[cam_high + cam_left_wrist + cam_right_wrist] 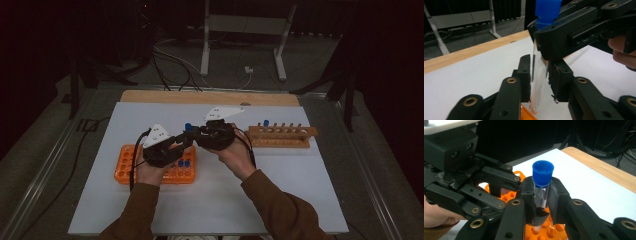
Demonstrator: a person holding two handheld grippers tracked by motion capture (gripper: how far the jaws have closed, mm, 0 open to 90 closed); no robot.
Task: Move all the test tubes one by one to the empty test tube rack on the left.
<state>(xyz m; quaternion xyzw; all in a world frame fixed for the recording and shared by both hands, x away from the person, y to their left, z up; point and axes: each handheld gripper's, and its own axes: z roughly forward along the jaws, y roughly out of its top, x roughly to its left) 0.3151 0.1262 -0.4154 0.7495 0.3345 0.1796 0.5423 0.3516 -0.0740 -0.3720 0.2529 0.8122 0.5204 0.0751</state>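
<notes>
A clear test tube (537, 82) with a blue cap (543, 172) stands upright in the air above the orange rack (125, 170). My right gripper (541, 195) is shut on the tube just under the cap. My left gripper (539, 77) grips the same tube lower down, its pads pressed on the glass from both sides. In the high view the two grippers meet at the tube (188, 126), the left gripper (186, 140) coming from the left and the right gripper (192, 132) from the right. The tube's rounded bottom hangs just over the rack's edge (526, 113).
The orange rack holds two blue-capped tubes (184, 163) at its right end. A wooden rack (282, 136) with one blue-capped tube (266, 122) stands at the right. Both racks rest on a white board (225, 200) with a wooden edge (210, 96) at the back.
</notes>
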